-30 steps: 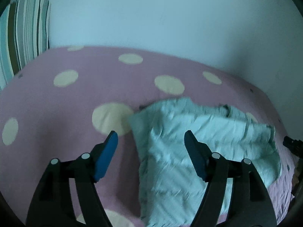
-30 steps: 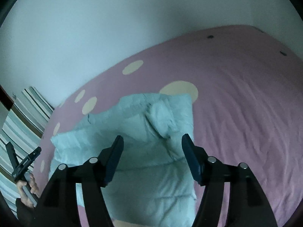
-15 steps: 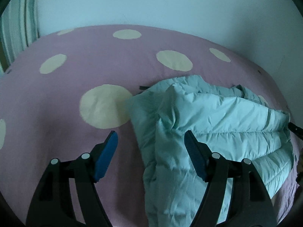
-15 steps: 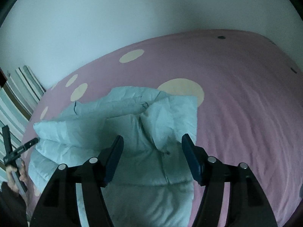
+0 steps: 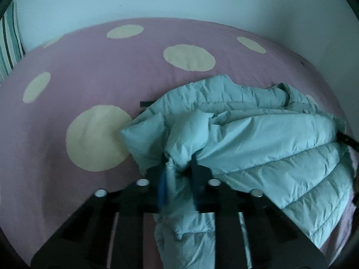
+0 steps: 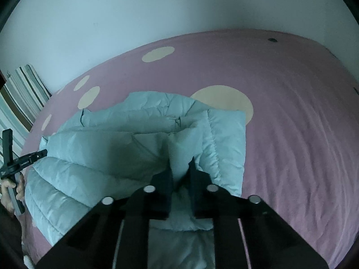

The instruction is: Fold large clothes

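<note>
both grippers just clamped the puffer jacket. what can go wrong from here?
1. The left gripper and the right gripper, jaws just closed, each pinch only a small bunch of the jacket. The slick, puffy shell may slip out when lifted.
2. The pinched folds look several layers thick, so the wrong layer may come up and the fold go crooked.
3. The jacket lies crumpled on the bedspread; folding without flattening may trap creases.

Pale teal jacket [image 5: 269, 139]; seemingly pink bedsheet [image 5: 112, 71], cream-dotted.

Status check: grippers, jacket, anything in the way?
Left gripper and right gripper just closed, each pinching the puffer jacket. Jacket bunched on the bedspread. Nothing obstructing.
</note>
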A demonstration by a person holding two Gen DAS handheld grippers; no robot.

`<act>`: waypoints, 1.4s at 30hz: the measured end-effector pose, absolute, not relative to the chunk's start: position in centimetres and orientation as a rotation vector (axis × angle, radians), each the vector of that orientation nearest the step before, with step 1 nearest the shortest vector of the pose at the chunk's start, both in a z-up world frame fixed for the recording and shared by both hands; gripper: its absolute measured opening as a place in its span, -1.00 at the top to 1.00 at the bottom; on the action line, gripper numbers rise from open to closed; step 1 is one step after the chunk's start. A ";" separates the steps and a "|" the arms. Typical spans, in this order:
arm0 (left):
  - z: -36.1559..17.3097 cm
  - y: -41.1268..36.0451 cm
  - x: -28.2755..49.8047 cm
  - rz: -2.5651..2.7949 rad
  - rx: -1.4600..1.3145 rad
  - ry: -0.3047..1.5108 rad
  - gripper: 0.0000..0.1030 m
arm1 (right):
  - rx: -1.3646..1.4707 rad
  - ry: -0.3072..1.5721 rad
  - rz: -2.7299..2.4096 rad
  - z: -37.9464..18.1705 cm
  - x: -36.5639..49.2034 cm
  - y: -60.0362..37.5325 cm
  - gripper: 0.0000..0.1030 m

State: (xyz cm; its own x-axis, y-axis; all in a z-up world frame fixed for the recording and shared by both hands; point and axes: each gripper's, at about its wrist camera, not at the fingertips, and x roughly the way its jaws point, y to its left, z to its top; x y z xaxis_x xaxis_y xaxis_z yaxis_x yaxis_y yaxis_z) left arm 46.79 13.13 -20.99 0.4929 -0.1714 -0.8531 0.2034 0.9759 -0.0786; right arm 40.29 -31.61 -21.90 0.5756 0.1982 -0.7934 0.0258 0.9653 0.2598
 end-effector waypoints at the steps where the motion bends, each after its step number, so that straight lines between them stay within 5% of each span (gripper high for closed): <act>1: -20.8 12.8 46.5 -0.223 0.055 1.017 0.85 | 0.247 0.948 0.094 -21.7 40.1 -31.5 0.85; 21: -14.1 11.4 48.3 -0.094 0.096 0.833 0.91 | 0.263 0.774 0.037 -15.8 41.4 -32.2 0.92; 42: -24.9 10.7 56.6 0.085 0.127 1.023 0.90 | 0.217 1.007 -0.041 -26.7 52.5 -31.4 0.92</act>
